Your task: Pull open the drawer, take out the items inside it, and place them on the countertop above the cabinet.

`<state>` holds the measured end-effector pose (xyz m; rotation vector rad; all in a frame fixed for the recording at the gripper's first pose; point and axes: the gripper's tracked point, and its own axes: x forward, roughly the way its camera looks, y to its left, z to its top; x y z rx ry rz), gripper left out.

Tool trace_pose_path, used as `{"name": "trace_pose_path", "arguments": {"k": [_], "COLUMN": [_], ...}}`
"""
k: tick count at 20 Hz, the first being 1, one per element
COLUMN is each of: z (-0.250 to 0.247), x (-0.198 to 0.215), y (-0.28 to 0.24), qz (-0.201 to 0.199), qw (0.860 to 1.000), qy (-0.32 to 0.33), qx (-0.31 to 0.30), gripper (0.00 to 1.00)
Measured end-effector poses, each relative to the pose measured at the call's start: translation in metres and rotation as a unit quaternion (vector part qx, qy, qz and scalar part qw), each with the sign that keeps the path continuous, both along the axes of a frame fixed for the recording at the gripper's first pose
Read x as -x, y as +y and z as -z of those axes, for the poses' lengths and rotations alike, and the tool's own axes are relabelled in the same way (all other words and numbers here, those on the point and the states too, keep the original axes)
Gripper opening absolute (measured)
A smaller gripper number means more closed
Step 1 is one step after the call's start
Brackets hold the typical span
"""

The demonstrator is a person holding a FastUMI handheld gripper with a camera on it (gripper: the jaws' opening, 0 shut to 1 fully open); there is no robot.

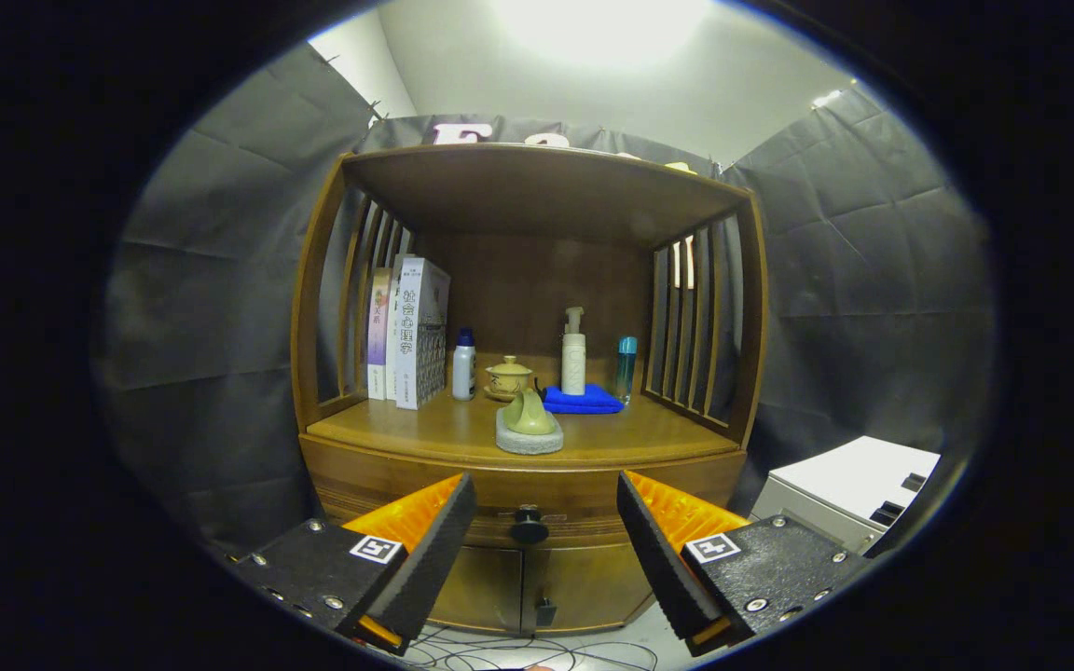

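**Lined up on the drawer knob, nothing gripped yet**

With my fingers spread wide apart, my gripper point(546, 531) holds nothing, and the dark round knob point(529, 527) of the drawer point(537, 494) sits in the gap between them, some way beyond the tips. The drawer looks fully closed beneath the countertop point(425, 431), so whatever lies inside is hidden from me. Already on the countertop are books point(411, 334), a small bottle point(464, 365), a lidded cup point(508, 377), a pump bottle point(573, 354), a blue cloth point(582, 401) and a green ornament on a stone base point(529, 424) close to the front edge. I reckon the risk is closing off-centre on so small a knob: my fingers could slip off mid-pull. Later, careless placing could knock the ornament.
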<state>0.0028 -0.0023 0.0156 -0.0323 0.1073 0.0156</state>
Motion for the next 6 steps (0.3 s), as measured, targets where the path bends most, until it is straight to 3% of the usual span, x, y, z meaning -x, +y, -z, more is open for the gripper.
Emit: {"name": "trace_pose_path", "arguments": {"k": [6], "z": [0.0021], "x": [0.0057], "y": [-0.0006], "qz": [-0.005], "qw": [1.000], "qy": [0.001], "qx": [-0.010], "gripper": [0.95]}}
